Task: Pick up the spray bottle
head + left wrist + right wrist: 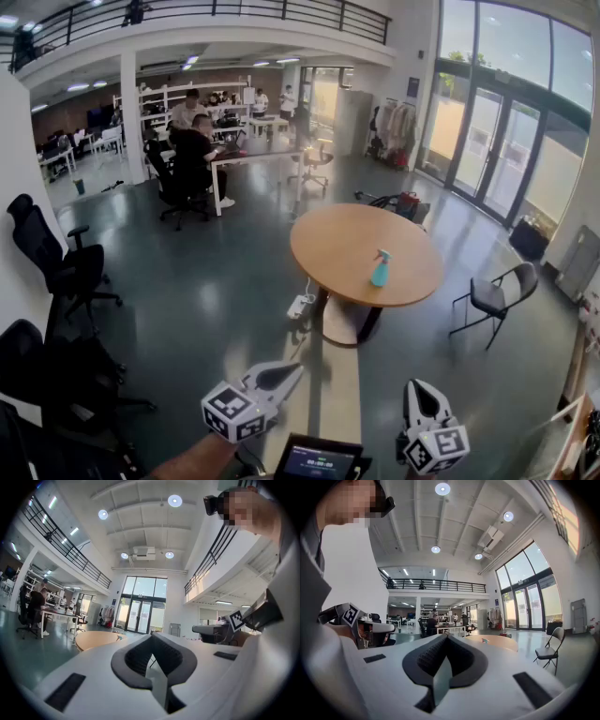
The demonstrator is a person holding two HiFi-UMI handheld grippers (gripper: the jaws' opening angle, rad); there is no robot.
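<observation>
A small teal plastic spray bottle [380, 269] stands upright on the round light-wood tabletop [333, 239], a little toward 4 o'clock from its centre and well apart from both tools. The left hand-held gripper [289, 372] and the right hand-held gripper [418, 390] sit low in the head view, each with its jaws pressed together, pad against pad. The bottle lies at about 1 o'clock from the left one and 11 o'clock from the right. Glossy dark-grey floor [234, 300] stretches between them and the table. A white power strip [299, 306] lies at the table's 8 o'clock, and a black folding chair [494, 298] stands at its 4 o'clock. Black office chairs [56, 262] stand at far left.
</observation>
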